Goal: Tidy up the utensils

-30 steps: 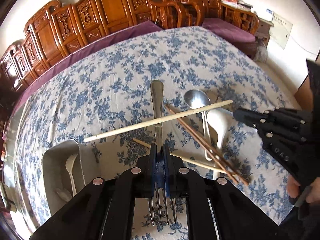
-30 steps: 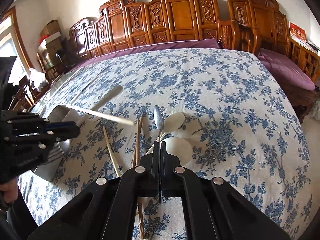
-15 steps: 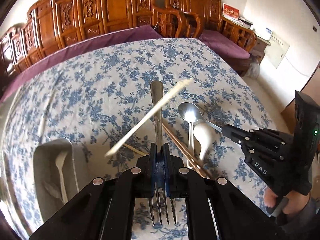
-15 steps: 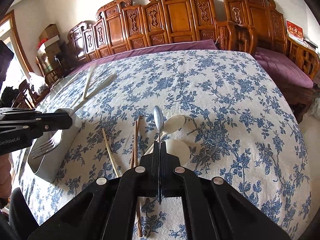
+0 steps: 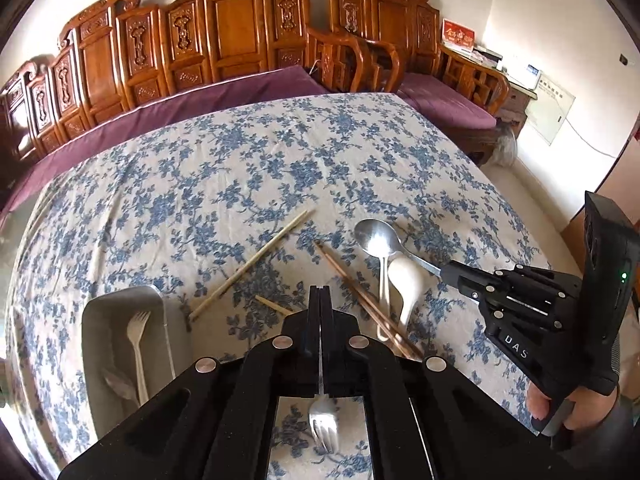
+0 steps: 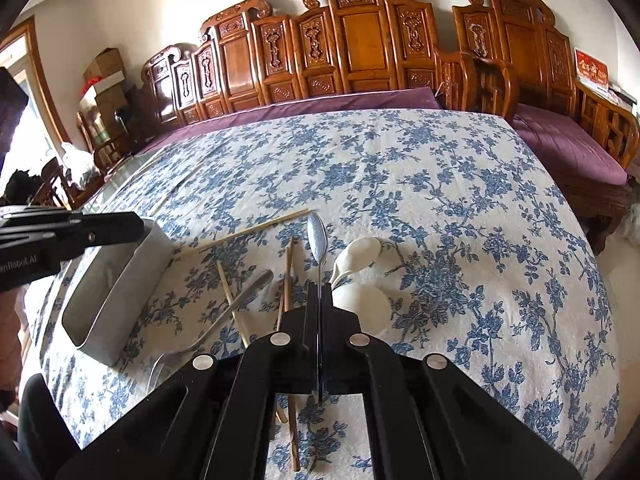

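Observation:
My left gripper [image 5: 321, 296] has its jaws together with nothing between the tips; a metal fork [image 5: 325, 426] lies on the cloth beneath it, also seen in the right wrist view [image 6: 224, 320]. My right gripper [image 6: 320, 292] is shut on the handle of a metal spoon [image 6: 318, 236], bowl pointing away; it also shows in the left wrist view [image 5: 376, 236]. A grey metal tray [image 5: 96, 360] at the left holds a plastic fork [image 5: 138, 336] and a spoon. A pale chopstick [image 5: 248, 266], brown chopsticks [image 5: 360, 296] and a white spoon [image 5: 408, 280] lie on the cloth.
The table [image 6: 440, 184] carries a blue floral cloth. Carved wooden chairs [image 6: 360, 40] with purple cushions line the far edge. A second white spoon [image 6: 356, 256] and another pale chopstick [image 6: 230, 296] lie beside the right gripper. The tray [image 6: 116, 280] stands left of them.
The fork left my left gripper and now lies on the cloth under it. The pale chopstick that was swinging in the air has come to rest on the cloth. The right gripper still holds the spoon.

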Available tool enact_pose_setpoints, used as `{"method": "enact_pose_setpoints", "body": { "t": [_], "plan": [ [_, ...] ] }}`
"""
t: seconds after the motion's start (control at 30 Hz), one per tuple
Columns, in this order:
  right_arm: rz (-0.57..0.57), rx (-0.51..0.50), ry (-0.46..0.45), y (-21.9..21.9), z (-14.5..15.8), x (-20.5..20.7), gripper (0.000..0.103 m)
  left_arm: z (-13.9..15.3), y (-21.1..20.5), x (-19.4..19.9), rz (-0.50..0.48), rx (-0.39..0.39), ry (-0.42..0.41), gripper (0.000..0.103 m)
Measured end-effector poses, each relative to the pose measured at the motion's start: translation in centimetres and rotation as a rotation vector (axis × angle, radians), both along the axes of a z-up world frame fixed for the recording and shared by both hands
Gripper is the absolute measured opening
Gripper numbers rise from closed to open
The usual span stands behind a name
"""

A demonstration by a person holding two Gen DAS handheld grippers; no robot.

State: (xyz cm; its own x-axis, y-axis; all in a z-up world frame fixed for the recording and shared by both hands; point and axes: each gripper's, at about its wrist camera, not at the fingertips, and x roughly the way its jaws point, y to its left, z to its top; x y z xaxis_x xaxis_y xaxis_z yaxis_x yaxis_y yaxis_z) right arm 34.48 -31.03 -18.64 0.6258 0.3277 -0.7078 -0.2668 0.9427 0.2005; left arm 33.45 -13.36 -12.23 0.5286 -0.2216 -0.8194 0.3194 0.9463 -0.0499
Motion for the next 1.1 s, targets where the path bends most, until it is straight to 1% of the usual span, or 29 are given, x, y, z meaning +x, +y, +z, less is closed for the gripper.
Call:
{"method": "enact_pose_setpoints", "body": {
  "t": [0.1, 0.2, 0.27, 0.3, 0.37, 0.4, 0.53, 0.63, 0.7, 0.8, 0.9, 1.0, 1.1],
  "plan": [
    [-0.002, -0.006, 0.013, 0.3, -0.4, -0.2, 0.002, -0.8, 1.3, 0.1, 0.02, -0.003, 0.022, 0.0],
    [0.0, -0.016, 0.015, 0.4, -0.5, -0.3, 0.002, -2.9, 1.9, 0.2, 0.016, 0.0, 0.084, 0.0],
    [-0.002, -0.016, 0.017, 0.3, -0.6, -0.2, 0.002, -4.4, 1.8, -0.3, 0.013, 0.022, 0.106, 0.0],
    [-0.003, -0.016, 0.017, 0.3, -0.7, -0.2, 0.002, -5.4, 1.7, -0.5, 0.007, 0.021, 0.129, 0.002],
    [0.001, -0.017, 0.016, 0.4, -0.7, -0.2, 0.002, -7.2, 1.2, -1.1, -0.006, 0.022, 0.168, 0.016],
    [0.004, -0.019, 0.015, 0.5, -0.6, -0.2, 0.002, -7.8, 0.9, -1.4, -0.015, 0.027, 0.176, 0.018],
    [0.008, -0.02, 0.011, 0.6, -0.5, -0.4, 0.002, -10.1, -0.8, -2.5, -0.071, 0.055, 0.217, 0.018],
    [0.005, -0.022, 0.012, 0.6, -0.5, -0.5, 0.002, -11.2, -1.5, -2.9, -0.08, 0.099, 0.229, 0.018],
    [0.005, -0.024, 0.014, 0.8, -0.5, -0.6, 0.002, -11.3, -1.8, -3.2, -0.09, 0.128, 0.199, 0.019],
    [0.011, -0.028, 0.012, 1.1, -0.5, -0.8, 0.002, -11.3, -2.0, -3.6, -0.11, 0.158, 0.178, 0.008],
    [0.016, -0.033, 0.009, 1.5, -0.3, -1.0, 0.002, -11.2, -1.6, -3.8, -0.1, 0.167, 0.165, 0.007],
    [0.021, -0.033, 0.004, 1.8, -0.1, -1.3, 0.002, -10.6, -0.6, -4.1, -0.084, 0.155, 0.146, 0.006],
    [0.028, -0.036, 0.001, 2.2, 0.0, -1.5, 0.002, -9.4, 0.4, -4.4, -0.072, 0.129, 0.131, 0.006]
  ]
}}
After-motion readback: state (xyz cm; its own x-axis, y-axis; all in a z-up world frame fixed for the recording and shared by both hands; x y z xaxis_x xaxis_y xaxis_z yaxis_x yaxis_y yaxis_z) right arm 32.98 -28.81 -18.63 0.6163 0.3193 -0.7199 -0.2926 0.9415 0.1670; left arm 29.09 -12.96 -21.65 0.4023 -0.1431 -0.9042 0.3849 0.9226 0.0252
